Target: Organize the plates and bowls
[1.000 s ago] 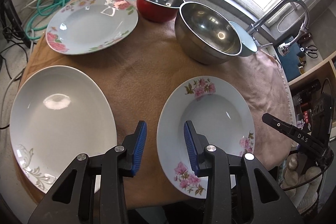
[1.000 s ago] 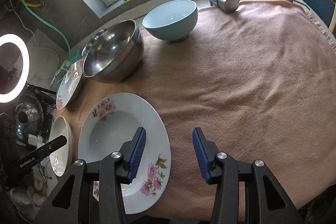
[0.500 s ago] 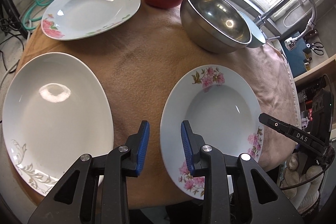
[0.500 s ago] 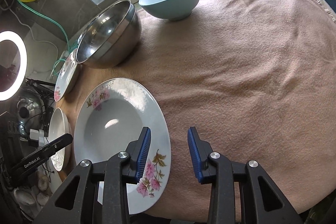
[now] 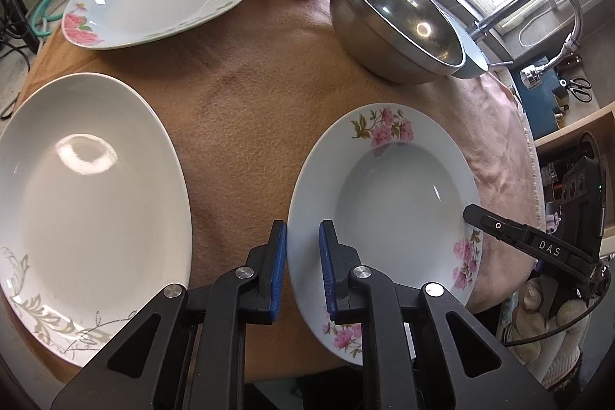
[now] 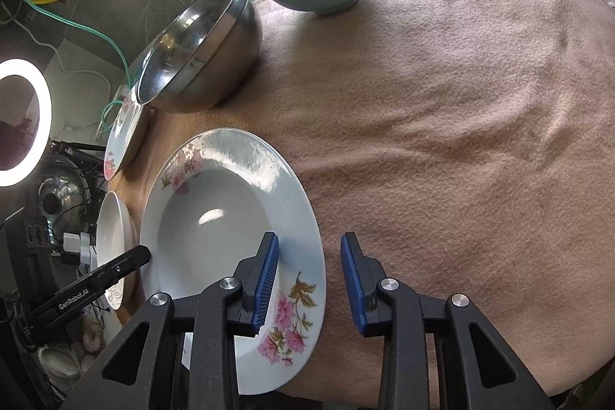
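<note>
At lower centre, a white deep plate point(image 5: 388, 202) with pink flowers lies on the brown cloth point(image 5: 246, 95). The left gripper point(image 5: 303, 271) has been closing across its rim without pinching. The right gripper point(image 6: 309, 279) has been closing too, not yet gripping.

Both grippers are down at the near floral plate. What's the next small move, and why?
Probably finish closing both grippers on the near floral plate. The left gripper and right gripper each straddle an opposite rim, jaws just been closing, yet a gap shows at the pads, so neither seems clamped. Lift only after both rims are pinched; the plate lies flat on the cloth.
</note>
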`<state>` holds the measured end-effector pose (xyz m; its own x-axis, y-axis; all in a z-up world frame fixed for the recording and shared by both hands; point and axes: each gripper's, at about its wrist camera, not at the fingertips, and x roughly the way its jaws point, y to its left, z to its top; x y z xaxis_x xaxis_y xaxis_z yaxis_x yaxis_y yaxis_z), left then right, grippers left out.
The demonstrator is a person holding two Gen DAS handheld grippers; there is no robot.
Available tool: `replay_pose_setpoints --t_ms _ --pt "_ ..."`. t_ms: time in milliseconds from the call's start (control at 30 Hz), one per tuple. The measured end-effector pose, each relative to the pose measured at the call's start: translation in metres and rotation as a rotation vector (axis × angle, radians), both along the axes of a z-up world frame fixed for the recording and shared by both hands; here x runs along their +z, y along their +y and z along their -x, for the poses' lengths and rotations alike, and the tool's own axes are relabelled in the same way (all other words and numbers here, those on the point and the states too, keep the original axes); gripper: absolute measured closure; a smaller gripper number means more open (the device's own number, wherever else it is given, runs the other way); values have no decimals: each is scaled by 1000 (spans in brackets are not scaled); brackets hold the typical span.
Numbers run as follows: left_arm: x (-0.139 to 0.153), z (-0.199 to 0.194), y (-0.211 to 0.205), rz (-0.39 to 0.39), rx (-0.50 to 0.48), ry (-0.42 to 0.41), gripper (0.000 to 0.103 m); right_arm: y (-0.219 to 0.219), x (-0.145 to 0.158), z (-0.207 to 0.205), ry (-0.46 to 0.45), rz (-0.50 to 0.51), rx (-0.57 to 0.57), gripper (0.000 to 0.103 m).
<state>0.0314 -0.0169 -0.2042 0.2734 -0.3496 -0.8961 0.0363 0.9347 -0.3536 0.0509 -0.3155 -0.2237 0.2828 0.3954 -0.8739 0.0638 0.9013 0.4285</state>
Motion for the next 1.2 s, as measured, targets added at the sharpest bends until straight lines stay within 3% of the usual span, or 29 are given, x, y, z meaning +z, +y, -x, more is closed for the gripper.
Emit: replay_pose_setpoints --t_ms 167,1200 --pt "0 -1 1 6 -3 3 88 6 0 -2 1 -11 9 81" --pt "3 1 5 2 22 5 88 21 1 -1 9 10 41 81"
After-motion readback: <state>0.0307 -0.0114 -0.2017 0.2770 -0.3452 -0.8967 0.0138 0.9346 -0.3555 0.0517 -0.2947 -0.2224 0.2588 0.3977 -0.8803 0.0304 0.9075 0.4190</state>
